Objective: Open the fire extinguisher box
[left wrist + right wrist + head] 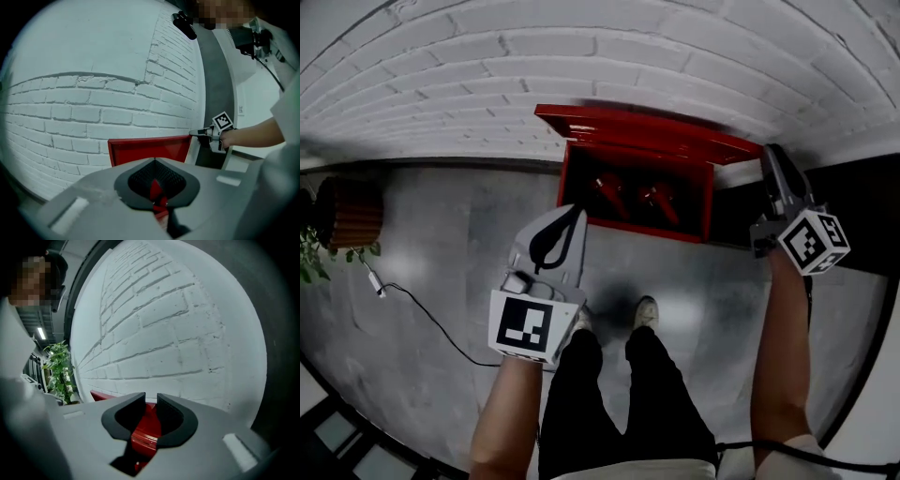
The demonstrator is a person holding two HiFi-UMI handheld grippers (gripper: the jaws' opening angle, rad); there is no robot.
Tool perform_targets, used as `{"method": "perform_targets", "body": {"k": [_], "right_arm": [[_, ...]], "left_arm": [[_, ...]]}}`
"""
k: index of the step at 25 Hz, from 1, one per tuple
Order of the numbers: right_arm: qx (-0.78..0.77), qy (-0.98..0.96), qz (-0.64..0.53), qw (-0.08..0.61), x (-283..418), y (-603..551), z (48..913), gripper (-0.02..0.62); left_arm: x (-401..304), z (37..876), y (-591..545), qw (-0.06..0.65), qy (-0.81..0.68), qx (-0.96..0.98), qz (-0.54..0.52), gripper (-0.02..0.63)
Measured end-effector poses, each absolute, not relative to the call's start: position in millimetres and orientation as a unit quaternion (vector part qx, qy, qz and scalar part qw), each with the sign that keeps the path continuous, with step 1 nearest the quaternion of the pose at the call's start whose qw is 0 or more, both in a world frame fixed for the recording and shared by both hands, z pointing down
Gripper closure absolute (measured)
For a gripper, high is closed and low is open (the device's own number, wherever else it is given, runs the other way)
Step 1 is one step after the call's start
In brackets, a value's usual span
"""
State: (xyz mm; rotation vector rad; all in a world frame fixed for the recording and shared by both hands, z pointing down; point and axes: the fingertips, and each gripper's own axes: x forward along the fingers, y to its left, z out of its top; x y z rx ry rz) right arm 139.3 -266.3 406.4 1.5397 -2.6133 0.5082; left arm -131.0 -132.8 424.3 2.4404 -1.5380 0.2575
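The red fire extinguisher box (636, 229) stands on the floor against the white brick wall, its lid (647, 131) swung up toward the wall. Two red extinguishers (609, 192) (661, 202) lie inside. My right gripper (766, 152) is at the lid's right corner, its jaws a narrow gap apart with the lid's red edge (146, 427) filling the space between them. The left gripper view shows that right gripper (193, 133) touching the corner of the lid (150, 150). My left gripper (577, 214) hovers shut and empty in front of the box, clear of it.
A brown slatted planter (349, 214) with a green plant (56, 366) stands at the left. A white cable (422, 314) trails over the grey floor. The person's shoes (645, 312) are just in front of the box. A dark panel (862, 202) lies to the box's right.
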Motion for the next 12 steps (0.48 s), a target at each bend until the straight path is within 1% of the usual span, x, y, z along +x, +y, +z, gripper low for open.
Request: {"method": "perform_targets", "body": {"k": [4,12], "right_arm": [[0.515,-0.841,0.166,0.02,141,-290,404,0.518],[0.509,-0.848,0.142,0.042,139,-308,401,0.524]], "left_arm": [[-128,418,-140,0.122,-0.524,0.837,0.097,0.6],[-130,424,-153,0.118,-0.518,0.838,0.127,0.6]]}}
